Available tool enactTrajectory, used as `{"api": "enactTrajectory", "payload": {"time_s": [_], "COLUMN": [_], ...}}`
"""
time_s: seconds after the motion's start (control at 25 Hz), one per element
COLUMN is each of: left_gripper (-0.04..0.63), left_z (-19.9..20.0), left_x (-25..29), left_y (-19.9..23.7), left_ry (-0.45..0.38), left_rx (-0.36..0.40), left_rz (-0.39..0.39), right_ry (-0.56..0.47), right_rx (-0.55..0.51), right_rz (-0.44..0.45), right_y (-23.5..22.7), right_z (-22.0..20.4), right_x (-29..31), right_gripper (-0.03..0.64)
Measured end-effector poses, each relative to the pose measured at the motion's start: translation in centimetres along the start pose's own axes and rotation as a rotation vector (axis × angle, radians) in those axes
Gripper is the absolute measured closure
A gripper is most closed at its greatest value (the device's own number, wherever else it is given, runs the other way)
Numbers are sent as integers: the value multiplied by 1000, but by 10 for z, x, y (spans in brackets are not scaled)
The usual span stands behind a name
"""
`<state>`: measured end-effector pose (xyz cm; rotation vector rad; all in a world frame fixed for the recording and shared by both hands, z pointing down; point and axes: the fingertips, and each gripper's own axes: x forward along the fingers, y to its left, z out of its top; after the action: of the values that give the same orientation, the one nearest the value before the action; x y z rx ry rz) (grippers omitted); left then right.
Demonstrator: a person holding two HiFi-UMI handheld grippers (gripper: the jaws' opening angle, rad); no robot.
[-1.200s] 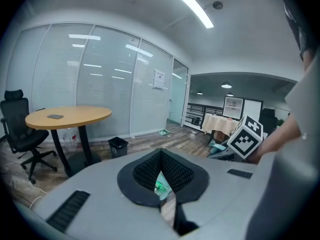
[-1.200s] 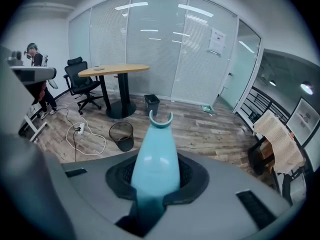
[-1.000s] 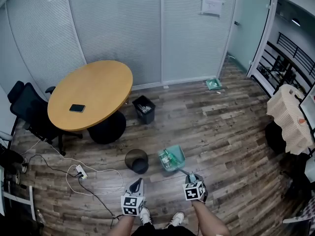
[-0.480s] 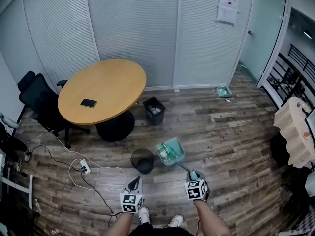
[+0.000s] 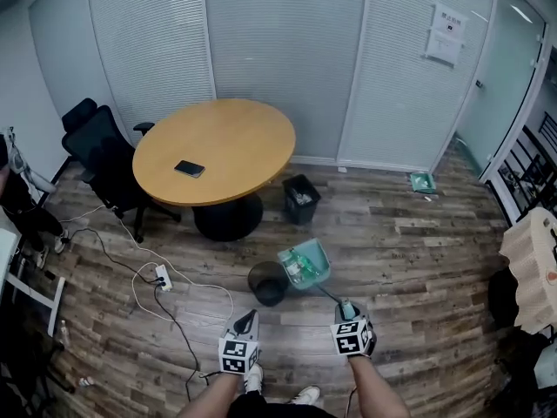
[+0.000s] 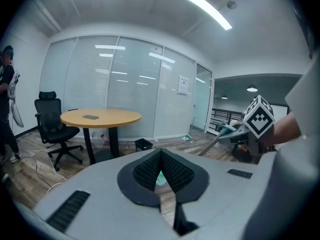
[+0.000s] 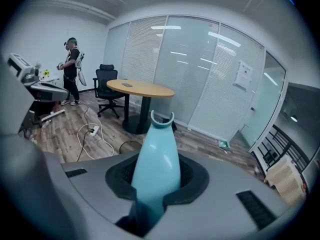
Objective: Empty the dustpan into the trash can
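A teal dustpan (image 5: 305, 264) with litter in it hangs tilted above the floor, its left edge right by the rim of the round black mesh trash can (image 5: 266, 283). My right gripper (image 5: 348, 313) is shut on the pan's long teal handle (image 7: 157, 156), which runs out between its jaws. In the right gripper view the can's rim (image 7: 129, 145) peeks out left of the handle. My left gripper (image 5: 246, 321) hovers empty to the left, nearer me than the can, its pads meeting at the tips. From the left gripper view, the handle (image 6: 216, 138) shows at right.
A round wooden table (image 5: 214, 150) with a phone (image 5: 188, 169) stands beyond the can, a small square black bin (image 5: 302, 197) beside its base. An office chair (image 5: 103, 149) is at left; a power strip (image 5: 160, 276) and cables lie on the floor. A person (image 7: 73, 70) stands far left.
The dustpan has risen and swung left, from clear of the can to beside its rim. Both grippers have shifted, and the head view has turned left.
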<state>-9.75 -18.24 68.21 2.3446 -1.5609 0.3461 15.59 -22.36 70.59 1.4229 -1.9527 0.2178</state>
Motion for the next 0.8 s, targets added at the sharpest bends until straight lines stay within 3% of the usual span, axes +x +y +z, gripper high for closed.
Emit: {"api": "enactTrajectory", "payload": {"time_s": [0.52, 0.8], "left_gripper": [584, 584], "left_z": [-4, -9], "left_x": [-29, -34], "left_y": [34, 43], "left_ry": [-27, -23], "left_rx": [-32, -52], "left_rz": [84, 102], "right_ry": [-16, -31], "right_rx": [-306, -591], "right_rz": [53, 89], "right_y": [27, 51], "right_z": [27, 32], "right_x": [21, 23], "right_gripper": [517, 517]}}
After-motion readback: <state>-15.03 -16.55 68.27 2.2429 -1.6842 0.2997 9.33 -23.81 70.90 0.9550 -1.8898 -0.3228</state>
